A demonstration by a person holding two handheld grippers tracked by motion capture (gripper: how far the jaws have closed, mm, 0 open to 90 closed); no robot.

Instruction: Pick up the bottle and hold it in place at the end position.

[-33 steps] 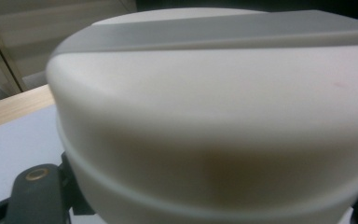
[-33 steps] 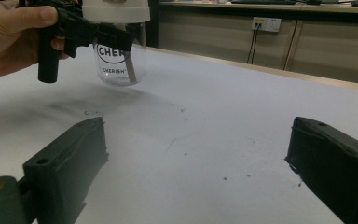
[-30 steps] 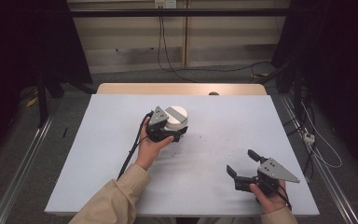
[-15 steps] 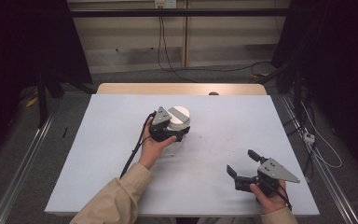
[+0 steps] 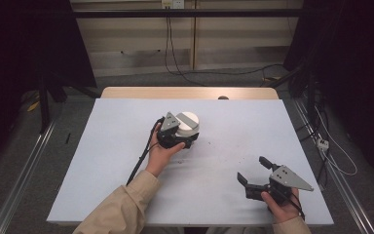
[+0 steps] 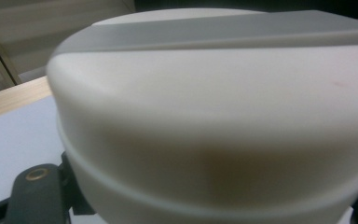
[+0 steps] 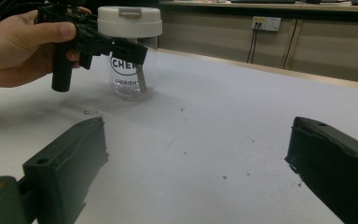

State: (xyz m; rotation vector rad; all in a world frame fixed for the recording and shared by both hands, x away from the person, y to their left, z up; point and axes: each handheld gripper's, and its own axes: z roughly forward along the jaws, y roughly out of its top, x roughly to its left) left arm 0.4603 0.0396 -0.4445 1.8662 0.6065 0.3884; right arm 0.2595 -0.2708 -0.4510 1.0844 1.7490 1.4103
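A clear jar (image 7: 128, 77) with black lettering and a white lid (image 5: 189, 122) is at the middle of the table. My left gripper (image 5: 184, 140) is shut on the jar just under the lid, with one black jaw crossing the front of the jar. In the left gripper view the lid (image 6: 214, 102) is very close and blurred, with one jaw below it at the lower left. Whether the jar rests on the table or hangs just above it I cannot tell. My right gripper (image 5: 252, 169) stands open near the front right of the table, with nothing between its jaws (image 7: 198, 140).
The pale tabletop (image 5: 126, 195) has a wooden strip (image 5: 126, 92) along its far edge. A black cable (image 5: 141, 156) trails from the left gripper beside the forearm. Small dark specks (image 7: 223, 177) dot the surface in front of the right gripper. Dark floor and cables surround the table.
The left gripper and the jar have edged slightly to the right. The right gripper has kept still.
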